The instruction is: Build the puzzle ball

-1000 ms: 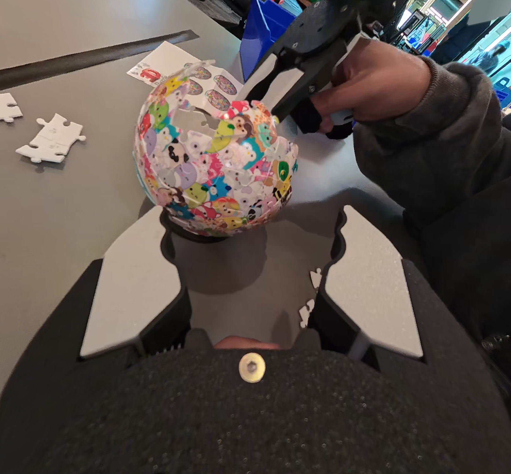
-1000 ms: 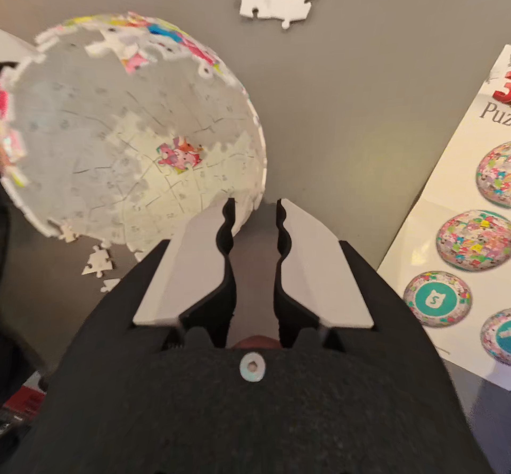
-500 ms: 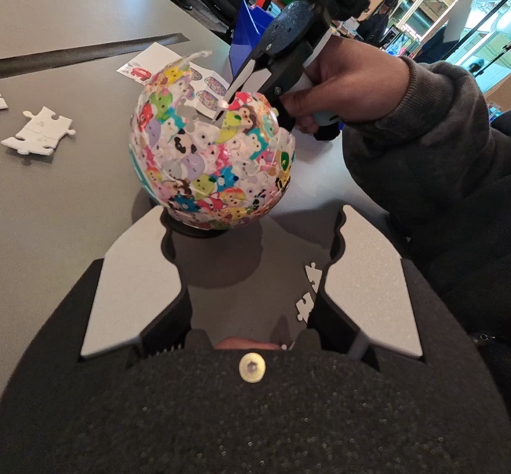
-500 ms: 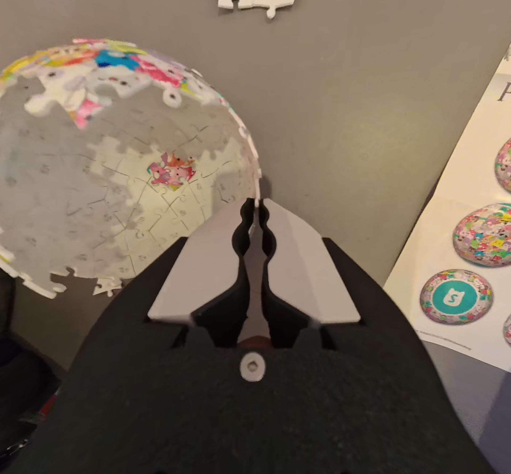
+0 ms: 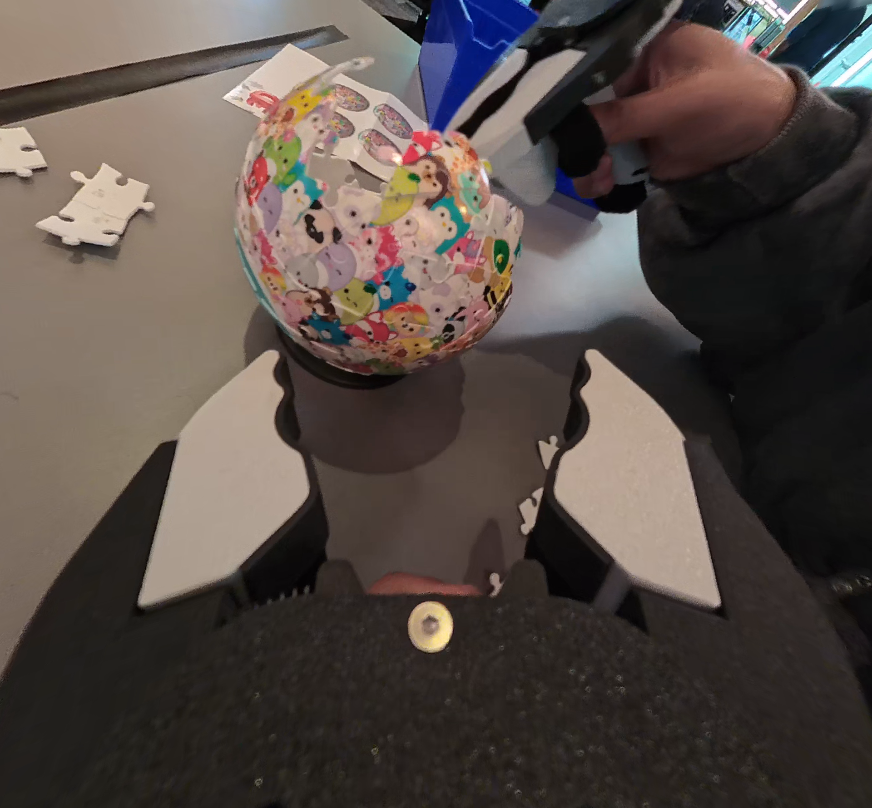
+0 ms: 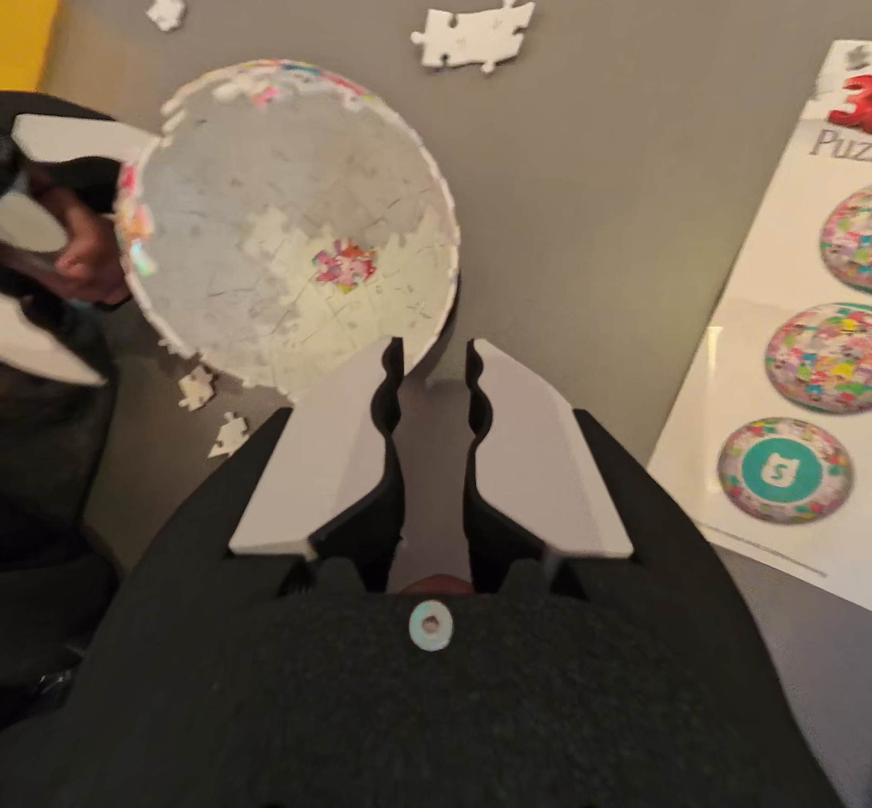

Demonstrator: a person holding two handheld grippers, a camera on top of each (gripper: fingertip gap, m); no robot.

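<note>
Puzzle ball (image 5: pixel 377 247): we see it part-built, open at the top, sitting on a dark round base (image 5: pixel 330 372) on the grey worktop (image 5: pixel 118 337). The outside is covered in bright cartoon animals, with a gap of missing pieces high on the near side.
Ball interior (image 6: pixel 292 229): from above we look into a white shell with one coloured piece (image 6: pixel 347 264) lying inside, near the bottom.
Left gripper (image 5: pixel 431 389): we hold it low, just in front of the ball; fingers spread wide, nothing between them, the left fingertip close beside the base.
Right gripper (image 6: pixel 434 368): it hovers above the ball's rim; fingers set to a narrow gap, empty. In the left wrist view it appears blurred at the ball's upper right (image 5: pixel 495 125), and we cannot tell whether it touches the rim.
Hand (image 5: pixel 684 111): grips the right gripper's handle, in a dark sleeve.
Loose pieces: a joined white cluster (image 5: pixel 96 205) lies face down left of the ball, well apart; small white pieces (image 6: pixel 196 387) lie near the ball's foot.
Instruction sheet (image 6: pixel 778 313): white, printed with pictures of balls, flat on the worktop beside the ball.
Blue bin (image 5: pixel 472 35): stands behind the ball at the worktop edge.
</note>
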